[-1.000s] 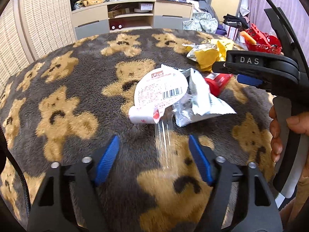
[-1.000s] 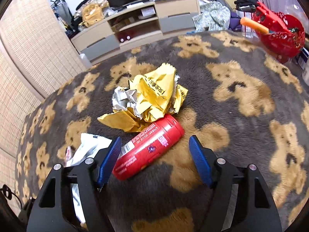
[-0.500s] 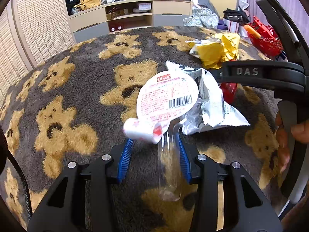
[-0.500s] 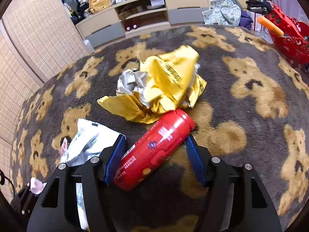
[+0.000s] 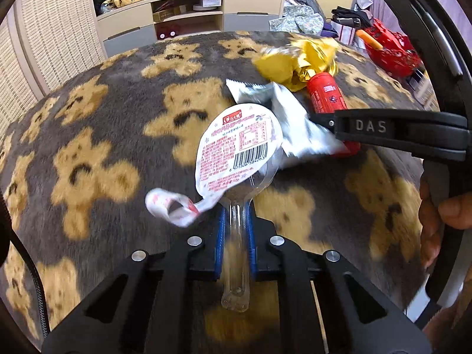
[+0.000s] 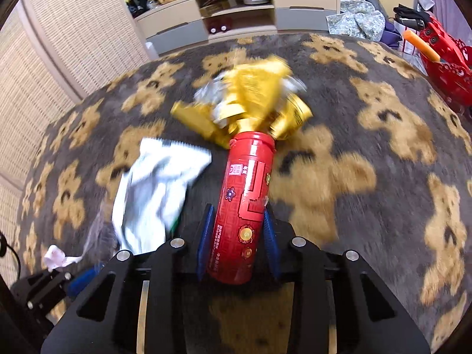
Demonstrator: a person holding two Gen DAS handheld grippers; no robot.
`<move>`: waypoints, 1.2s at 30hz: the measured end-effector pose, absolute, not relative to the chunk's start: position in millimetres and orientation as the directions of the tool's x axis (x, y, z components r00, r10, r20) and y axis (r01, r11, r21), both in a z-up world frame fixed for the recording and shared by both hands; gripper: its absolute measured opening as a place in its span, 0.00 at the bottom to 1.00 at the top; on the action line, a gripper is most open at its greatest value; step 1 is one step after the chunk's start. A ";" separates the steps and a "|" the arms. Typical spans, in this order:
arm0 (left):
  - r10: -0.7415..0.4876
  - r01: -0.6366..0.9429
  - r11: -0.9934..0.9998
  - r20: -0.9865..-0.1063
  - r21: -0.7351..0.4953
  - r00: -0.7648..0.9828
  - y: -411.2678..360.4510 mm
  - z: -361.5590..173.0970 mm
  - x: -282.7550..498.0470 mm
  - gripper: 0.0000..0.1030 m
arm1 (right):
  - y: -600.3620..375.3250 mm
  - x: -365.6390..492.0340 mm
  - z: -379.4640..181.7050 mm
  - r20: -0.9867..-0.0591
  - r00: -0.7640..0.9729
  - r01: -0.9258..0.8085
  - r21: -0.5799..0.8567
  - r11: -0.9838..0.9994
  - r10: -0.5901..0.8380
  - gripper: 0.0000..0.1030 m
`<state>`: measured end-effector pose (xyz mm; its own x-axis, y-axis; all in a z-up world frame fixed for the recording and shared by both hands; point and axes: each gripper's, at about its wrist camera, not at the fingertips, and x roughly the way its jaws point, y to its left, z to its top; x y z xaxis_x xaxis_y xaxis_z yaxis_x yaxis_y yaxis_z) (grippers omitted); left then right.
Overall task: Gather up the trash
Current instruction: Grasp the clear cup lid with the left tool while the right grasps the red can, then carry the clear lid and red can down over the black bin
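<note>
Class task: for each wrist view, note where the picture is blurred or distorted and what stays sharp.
Left wrist view: fisheye bends the bear blanket into a dome; the yellow wrapper is smeared, the peel-off lid and clear spoon stay sharp. Right wrist view: yellow wrapper and white packet are motion-blurred; the red can reads crisply.

Blanket: dark grey plush, tan bear print with dark faces. Can: red, with white text and small gold roundels. Crumpled wrapper: yellow outside, silver inside. Pouch: white-silver. Peeled lid: white, red print, black barcode. Spoon: clear plastic. Both grippers black with blue pads. Basket: red. Screen: beige weave.
</note>
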<state>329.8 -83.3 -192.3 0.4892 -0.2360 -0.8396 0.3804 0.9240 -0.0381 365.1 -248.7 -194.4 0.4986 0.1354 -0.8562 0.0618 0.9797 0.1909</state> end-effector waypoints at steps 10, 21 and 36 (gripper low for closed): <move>-0.269 0.375 0.925 -0.804 -0.063 0.530 -69.8 -156.7 244.8 0.11 | -258.5 258.9 -176.6 -0.830 0.534 0.026 0.206 0.978 0.160 0.32; -0.337 0.377 0.918 -0.741 -0.123 0.581 -61.1 -130.8 127.4 0.12 | -261.6 124.6 -137.9 -0.761 0.615 -0.065 0.211 0.975 0.206 0.29; -0.375 0.361 0.908 -0.801 -0.214 0.467 -50.4 -201.1 57.0 0.12 | -242.2 47.5 -193.4 -0.801 0.535 -0.103 0.254 0.962 0.269 0.28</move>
<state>57.0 -50.4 -201.1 0.4667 -0.3747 -0.8011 0.3613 0.9076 -0.2139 47.5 -242.2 -193.4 0.5354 0.2689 -0.8007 -0.1035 0.9617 0.2537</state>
